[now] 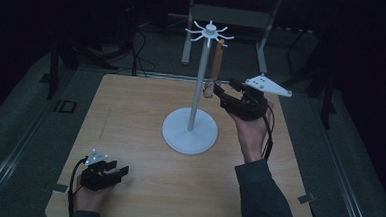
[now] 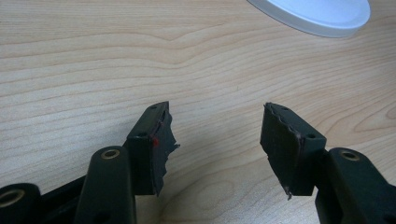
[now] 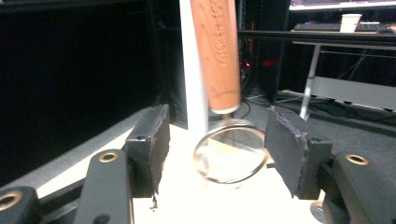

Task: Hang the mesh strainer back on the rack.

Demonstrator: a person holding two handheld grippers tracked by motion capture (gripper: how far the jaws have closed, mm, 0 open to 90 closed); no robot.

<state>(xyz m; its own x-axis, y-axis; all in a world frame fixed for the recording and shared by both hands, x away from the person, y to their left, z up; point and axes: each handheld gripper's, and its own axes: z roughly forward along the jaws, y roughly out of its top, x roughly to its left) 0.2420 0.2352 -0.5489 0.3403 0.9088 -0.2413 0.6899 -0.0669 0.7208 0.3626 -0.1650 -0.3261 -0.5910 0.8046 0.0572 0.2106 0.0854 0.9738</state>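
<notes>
A white stand (image 1: 190,131) with a round base, a thin pole and a crown of hooks on top stands mid-table. From one hook hangs a utensil with a wooden handle (image 1: 217,59) and a round wire ring at its lower end. My right gripper (image 1: 222,92) is raised beside that lower end. Its jaws stand open on either side of the ring (image 3: 229,151) without touching it, the handle (image 3: 217,51) above them and the pole (image 3: 194,70) behind. My left gripper (image 1: 120,172) rests open at the table's near left, bare wood between the jaws (image 2: 217,126).
The wooden table (image 1: 130,115) is ringed by dark carpet. A metal frame (image 1: 231,15) and floor cables (image 1: 139,50) lie beyond its far edge. The stand's base (image 2: 317,14) shows ahead of the left gripper. A desk with a paper cup (image 3: 350,21) stands far behind.
</notes>
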